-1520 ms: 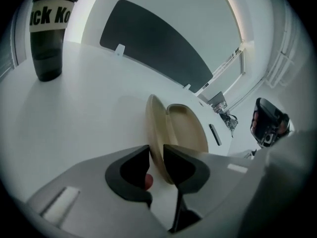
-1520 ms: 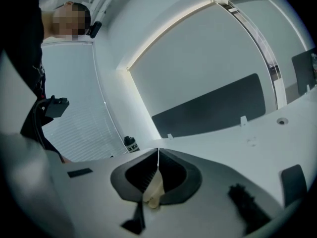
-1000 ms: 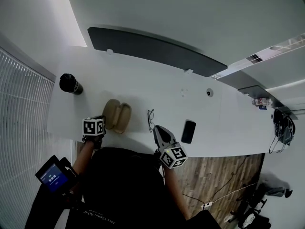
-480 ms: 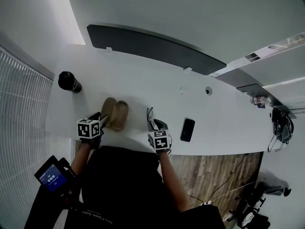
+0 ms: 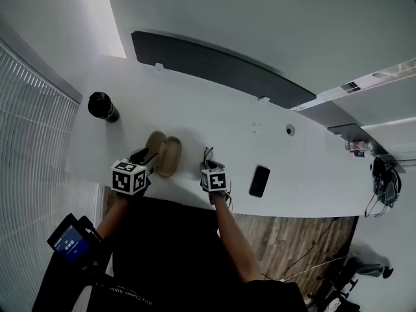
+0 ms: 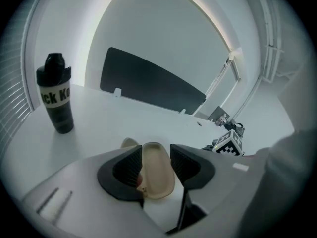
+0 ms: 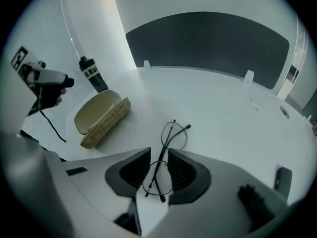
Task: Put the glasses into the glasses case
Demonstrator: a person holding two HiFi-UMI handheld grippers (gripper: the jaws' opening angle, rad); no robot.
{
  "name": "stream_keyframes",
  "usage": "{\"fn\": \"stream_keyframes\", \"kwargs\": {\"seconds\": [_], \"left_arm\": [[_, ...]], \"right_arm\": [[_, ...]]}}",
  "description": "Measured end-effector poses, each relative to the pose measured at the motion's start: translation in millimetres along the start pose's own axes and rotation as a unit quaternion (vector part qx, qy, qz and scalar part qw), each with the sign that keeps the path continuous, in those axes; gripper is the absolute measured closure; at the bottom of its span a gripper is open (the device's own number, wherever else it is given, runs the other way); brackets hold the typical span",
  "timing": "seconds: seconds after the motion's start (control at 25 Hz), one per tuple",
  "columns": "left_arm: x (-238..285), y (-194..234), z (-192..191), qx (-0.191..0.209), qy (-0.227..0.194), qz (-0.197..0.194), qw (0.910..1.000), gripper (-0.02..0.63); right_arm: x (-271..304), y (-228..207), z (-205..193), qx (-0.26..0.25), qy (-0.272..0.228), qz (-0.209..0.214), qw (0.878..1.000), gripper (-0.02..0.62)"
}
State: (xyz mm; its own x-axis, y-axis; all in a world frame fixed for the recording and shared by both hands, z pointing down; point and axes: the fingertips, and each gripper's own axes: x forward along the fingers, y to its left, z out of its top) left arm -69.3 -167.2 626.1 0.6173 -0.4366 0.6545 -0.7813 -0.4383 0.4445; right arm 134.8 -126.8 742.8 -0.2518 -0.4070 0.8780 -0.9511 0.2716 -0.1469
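Head view: looks down on a white desk (image 5: 227, 119) carrying an open tan glasses case (image 5: 164, 155), with thin-rimmed glasses (image 5: 207, 155) near its right side. Also takes in a dark phone (image 5: 259, 181) further right and a black bottle (image 5: 103, 106) well off to the left. Finds the left tongs (image 5: 148, 156) at the near-left end of the glasses case and the right tongs (image 5: 209, 168) low over the near end of the glasses.

Left gripper view: looks along the left tongs at the glasses case, its pale open shell framed between the two jaws. Shows those jaws standing wide, gripping nothing, having just been closing a little. Cannot settle whether the left jaw touches the shell's edge. Places the bottle upright at far left.

Right gripper view: shows the right tongs parted by a narrow gap, having just been opening, with the glasses flat on the desk and their near lens lying between the jaws. No squeeze on the wire frame to be seen. Places the open glasses case away to the left.
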Motion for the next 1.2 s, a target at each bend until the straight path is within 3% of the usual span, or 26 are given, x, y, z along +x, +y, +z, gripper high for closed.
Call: {"fn": "stream_keyframes", "kwargs": {"seconds": [0.2,0.36,0.52,0.6,0.84,1.0,1.12,1.2], "left_arm": [[26.4,-69.2,15.8,0.01,0.04,-0.088,0.9953,0.419],[72.9,-126.0,-2.0,0.061,0.102,-0.122,0.9855,0.402],[121.5,-166.0,-25.9,-0.042,0.133,-0.16,0.9771,0.423],[136.2,-163.8,-42.3,-0.063,0.155,-0.142,0.9755,0.457],[167.4,-146.9,-74.2,-0.058,0.227,-0.064,0.9701,0.436],[196.0,-154.2,-86.5,-0.089,0.25,-0.037,0.9634,0.434],[199.3,-140.0,-97.0,-0.11,0.267,-0.023,0.9573,0.437],[196.2,-129.1,-99.0,-0.117,0.27,-0.015,0.9558,0.489]], "right_arm": [[-50.3,-4.6,11.7,0.038,-0.085,-0.01,0.996,0.494],[-112.4,-12.3,-2.9,0.079,-0.146,0.0,0.986,0.494],[-165.5,-31.9,-20.2,0.18,-0.202,0.033,0.962,0.494],[-180.0,-39.2,-23.3,0.2,-0.223,0.043,0.953,0.494],[-196.7,-65.0,-17.2,0.232,-0.263,0.135,0.927,0.494],[-207.0,-73.5,-12.9,0.164,-0.264,0.187,0.932,0.494],[-210.9,-46.3,-3.3,0.099,-0.256,0.212,0.938,0.494],[-212.6,-35.1,2.2,0.083,-0.258,0.219,0.937,0.494]]}}
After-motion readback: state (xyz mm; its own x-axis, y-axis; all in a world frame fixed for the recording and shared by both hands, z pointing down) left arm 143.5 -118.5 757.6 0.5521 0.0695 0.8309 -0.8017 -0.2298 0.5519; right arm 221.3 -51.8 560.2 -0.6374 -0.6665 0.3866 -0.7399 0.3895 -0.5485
